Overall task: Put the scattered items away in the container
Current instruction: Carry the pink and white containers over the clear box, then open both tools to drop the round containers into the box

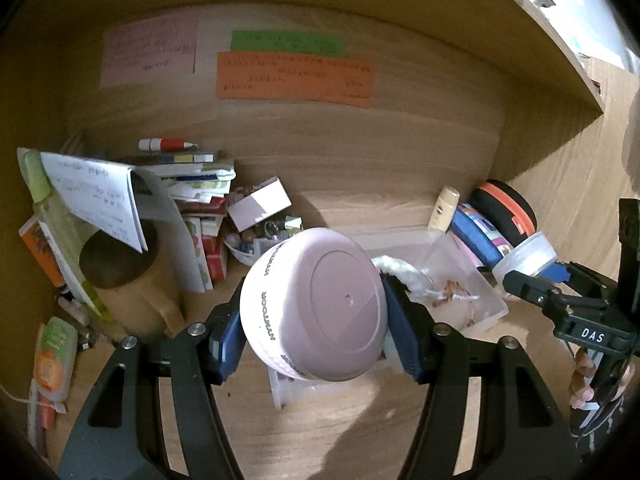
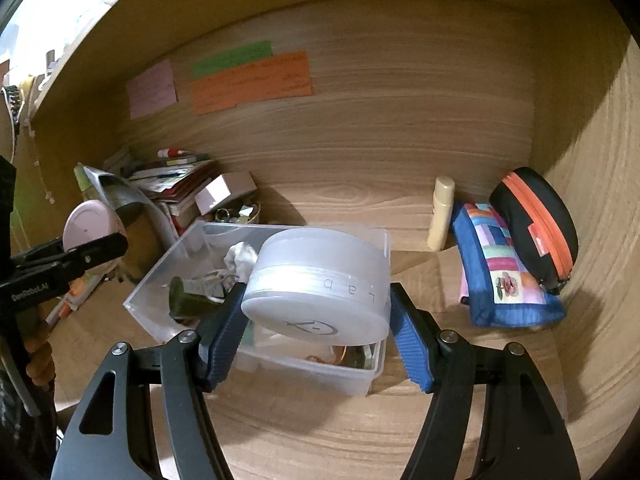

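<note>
My left gripper (image 1: 316, 320) is shut on a round pink jar (image 1: 316, 304), held in the air above the near end of a clear plastic container (image 1: 494, 306). My right gripper (image 2: 316, 312) is shut on a frosted white round jar (image 2: 320, 280), lifted over the same clear plastic container (image 2: 152, 304). Crumpled white paper (image 2: 240, 258), a dark green item (image 2: 186, 300) and small bits lie inside the container. In the left wrist view the right gripper (image 1: 532, 276) shows at the right edge with the white jar (image 1: 526, 254). The right wrist view shows the pink jar (image 2: 86, 226) at the left.
The wooden desk nook has sticky notes (image 1: 294, 80) on its back wall. At the left stand a stack of books and papers (image 1: 188, 184), a brown mug (image 1: 128, 276) and a small cluttered bowl (image 1: 256, 240). A cream tube (image 2: 440, 212), a patchwork pouch (image 2: 508, 268) and a black-orange case (image 2: 536, 224) stand right.
</note>
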{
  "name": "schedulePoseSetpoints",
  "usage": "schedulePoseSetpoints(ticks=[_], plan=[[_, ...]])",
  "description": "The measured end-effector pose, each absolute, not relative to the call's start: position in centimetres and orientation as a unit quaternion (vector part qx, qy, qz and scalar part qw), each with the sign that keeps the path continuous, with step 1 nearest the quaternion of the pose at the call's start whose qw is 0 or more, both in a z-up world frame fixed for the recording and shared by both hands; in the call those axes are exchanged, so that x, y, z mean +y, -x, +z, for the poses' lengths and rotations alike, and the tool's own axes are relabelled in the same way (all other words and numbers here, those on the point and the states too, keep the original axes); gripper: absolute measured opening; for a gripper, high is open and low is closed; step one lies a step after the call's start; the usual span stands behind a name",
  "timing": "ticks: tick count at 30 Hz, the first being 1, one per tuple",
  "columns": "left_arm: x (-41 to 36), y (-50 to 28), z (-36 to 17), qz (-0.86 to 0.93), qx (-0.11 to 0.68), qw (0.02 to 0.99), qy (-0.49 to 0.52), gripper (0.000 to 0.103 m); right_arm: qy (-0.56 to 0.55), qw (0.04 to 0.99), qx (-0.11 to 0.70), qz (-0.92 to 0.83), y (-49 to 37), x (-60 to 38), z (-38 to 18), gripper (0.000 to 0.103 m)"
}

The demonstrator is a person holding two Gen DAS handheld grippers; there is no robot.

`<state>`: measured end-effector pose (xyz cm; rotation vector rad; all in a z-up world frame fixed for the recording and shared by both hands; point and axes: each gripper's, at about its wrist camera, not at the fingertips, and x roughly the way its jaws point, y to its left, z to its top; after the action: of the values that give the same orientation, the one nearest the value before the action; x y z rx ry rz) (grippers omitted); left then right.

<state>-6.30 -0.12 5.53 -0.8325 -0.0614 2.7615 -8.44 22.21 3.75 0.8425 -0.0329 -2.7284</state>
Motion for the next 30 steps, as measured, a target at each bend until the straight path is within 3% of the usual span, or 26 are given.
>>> schedulePoseSetpoints(ticks=[17,30], plan=[[1.2,10.1,5.4,0.956,-0.017,0.121,0.266,0.062,-0.298,0.114,0.002,-0.948,13.3,20.9,4.0,0.065],[0.9,12.0,3.2,0.943,-0.025,0.135,0.304,0.062,-0.352,0.135,0.008,-0.926,16.2,19.8,0.2,0.065]])
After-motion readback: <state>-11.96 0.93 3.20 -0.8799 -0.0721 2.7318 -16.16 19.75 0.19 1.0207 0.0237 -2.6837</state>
